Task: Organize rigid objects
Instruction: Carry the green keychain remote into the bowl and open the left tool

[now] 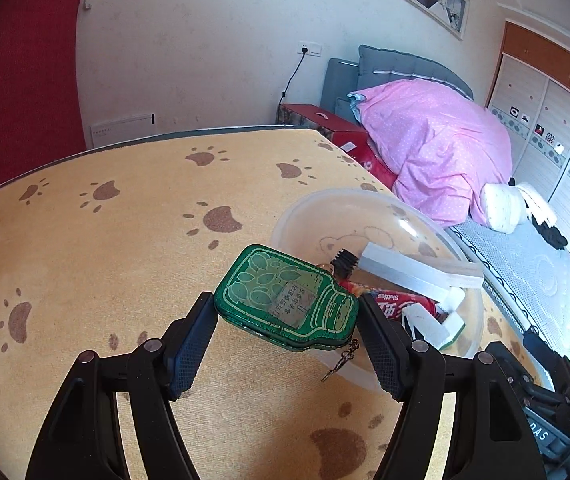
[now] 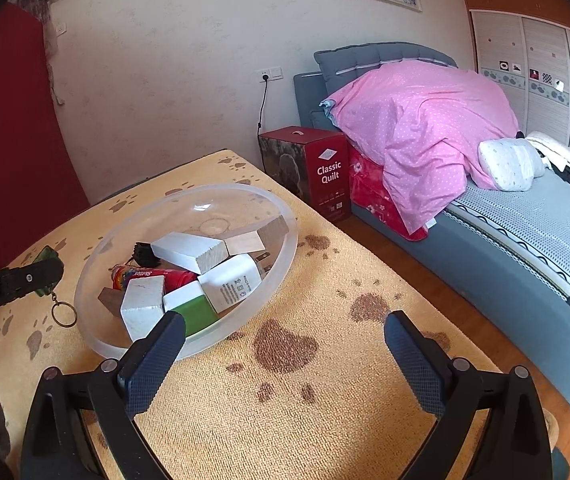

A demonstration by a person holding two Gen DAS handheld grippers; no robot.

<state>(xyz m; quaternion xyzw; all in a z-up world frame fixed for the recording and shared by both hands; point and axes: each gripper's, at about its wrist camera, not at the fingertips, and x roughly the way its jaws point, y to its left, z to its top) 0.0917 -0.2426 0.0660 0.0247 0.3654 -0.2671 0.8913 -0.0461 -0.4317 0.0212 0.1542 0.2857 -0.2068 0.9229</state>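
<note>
Showing a paw-print tabletop (image 2: 285, 412) with a clear bowl (image 2: 285, 256) of rigid objects, and a green bottle-shaped tin (image 1: 285, 298) clamped between the pads of the left gripper (image 1: 285, 344).

Largest first: the tabletop runs out of frame at the near edge in both views. The bowl stands on it, its contents overlapping so that few show whole: white blocks (image 2: 187, 252), a green-faced block (image 2: 195, 314) partly behind a finger of the right gripper (image 2: 285, 364), a red Skittles packet (image 2: 157, 276) mostly buried, and a small black ribbed piece (image 2: 145, 254) too hidden to identify. The tin is held above the table just beside the bowl's rim; in the right wrist view the left gripper hides nearly all of it. Its key ring (image 2: 64, 314) dangles below. The right gripper's jaws stand wide apart over bare cloth, holding nothing.
</note>
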